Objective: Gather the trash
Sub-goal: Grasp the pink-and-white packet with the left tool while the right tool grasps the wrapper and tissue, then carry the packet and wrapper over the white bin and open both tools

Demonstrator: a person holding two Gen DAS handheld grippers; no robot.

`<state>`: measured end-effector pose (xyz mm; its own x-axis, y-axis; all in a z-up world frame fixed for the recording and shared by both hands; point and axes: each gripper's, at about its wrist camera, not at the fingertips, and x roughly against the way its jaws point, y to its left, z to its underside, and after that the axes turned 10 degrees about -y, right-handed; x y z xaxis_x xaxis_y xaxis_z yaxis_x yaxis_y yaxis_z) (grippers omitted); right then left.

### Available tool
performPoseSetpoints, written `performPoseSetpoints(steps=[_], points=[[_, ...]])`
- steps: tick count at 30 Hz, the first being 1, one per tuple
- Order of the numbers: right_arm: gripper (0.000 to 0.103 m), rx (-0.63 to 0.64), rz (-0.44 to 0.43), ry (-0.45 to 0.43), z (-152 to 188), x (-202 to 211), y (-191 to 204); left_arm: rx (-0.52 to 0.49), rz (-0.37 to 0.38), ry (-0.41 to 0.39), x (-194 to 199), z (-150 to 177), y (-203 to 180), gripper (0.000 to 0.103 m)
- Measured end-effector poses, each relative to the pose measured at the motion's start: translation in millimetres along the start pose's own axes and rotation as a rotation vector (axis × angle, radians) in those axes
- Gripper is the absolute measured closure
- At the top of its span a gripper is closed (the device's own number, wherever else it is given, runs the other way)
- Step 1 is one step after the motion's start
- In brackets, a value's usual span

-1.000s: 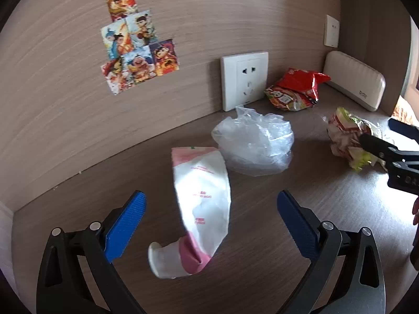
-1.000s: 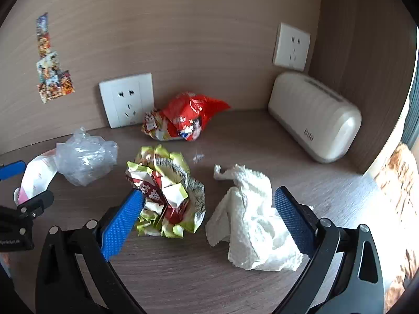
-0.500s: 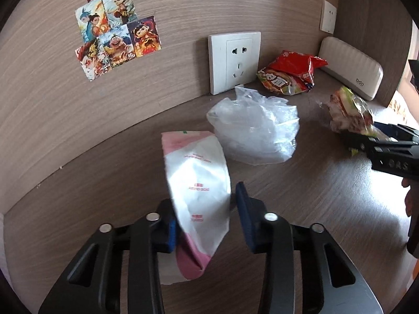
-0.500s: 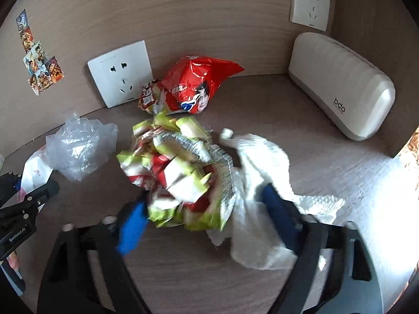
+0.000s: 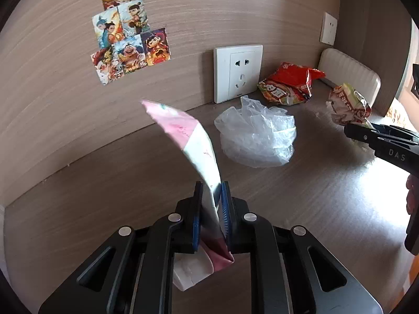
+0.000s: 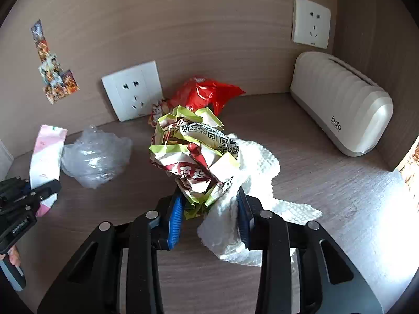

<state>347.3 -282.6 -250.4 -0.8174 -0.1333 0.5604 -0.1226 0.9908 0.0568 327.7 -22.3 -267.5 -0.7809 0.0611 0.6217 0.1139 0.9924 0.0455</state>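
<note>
My left gripper (image 5: 211, 192) is shut on a pink-and-white wrapper (image 5: 191, 141), which stands up out of the jaws above the wooden desk (image 5: 104, 183). In the right wrist view the same wrapper (image 6: 47, 151) sticks up from that gripper at the left edge. My right gripper (image 6: 209, 195) is closing, and its blue pads (image 6: 175, 217) press a crumpled green-and-red snack wrapper (image 6: 193, 151) and a white paper towel (image 6: 251, 172) together. A clear plastic bag (image 5: 256, 136) and a red snack bag (image 5: 288, 83) lie loose on the desk.
A white ribbed box (image 6: 340, 104) sits in the back right corner. Two wall sockets (image 6: 133, 89) and several cartoon stickers (image 5: 125, 44) are on the wood-panel wall. A hand (image 6: 11, 257) shows at the lower left edge.
Both grippers went from wide open to closed: the left on the pink-and-white wrapper, now lifted upright, the right on the crumpled wrapper and towel, gathered together.
</note>
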Motion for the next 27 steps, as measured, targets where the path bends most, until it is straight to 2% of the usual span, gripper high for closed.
performPoseSetpoints(steps=[4, 15, 20, 27], points=[[0.066, 0.007, -0.007, -0.032, -4, 21, 3, -0.004, 0.002, -0.023, 19, -6, -1, 0.089], [0.066, 0.004, 0.009, -0.183, -28, 111, 19, -0.044, 0.042, -0.163, 104, -40, -16, 0.089], [0.066, -0.006, 0.041, -0.261, -34, 165, 23, -0.075, 0.097, -0.222, 141, -47, -34, 0.089], [0.066, -0.024, 0.136, -0.325, -22, 230, 18, -0.148, 0.234, -0.283, 177, -50, -79, 0.089]])
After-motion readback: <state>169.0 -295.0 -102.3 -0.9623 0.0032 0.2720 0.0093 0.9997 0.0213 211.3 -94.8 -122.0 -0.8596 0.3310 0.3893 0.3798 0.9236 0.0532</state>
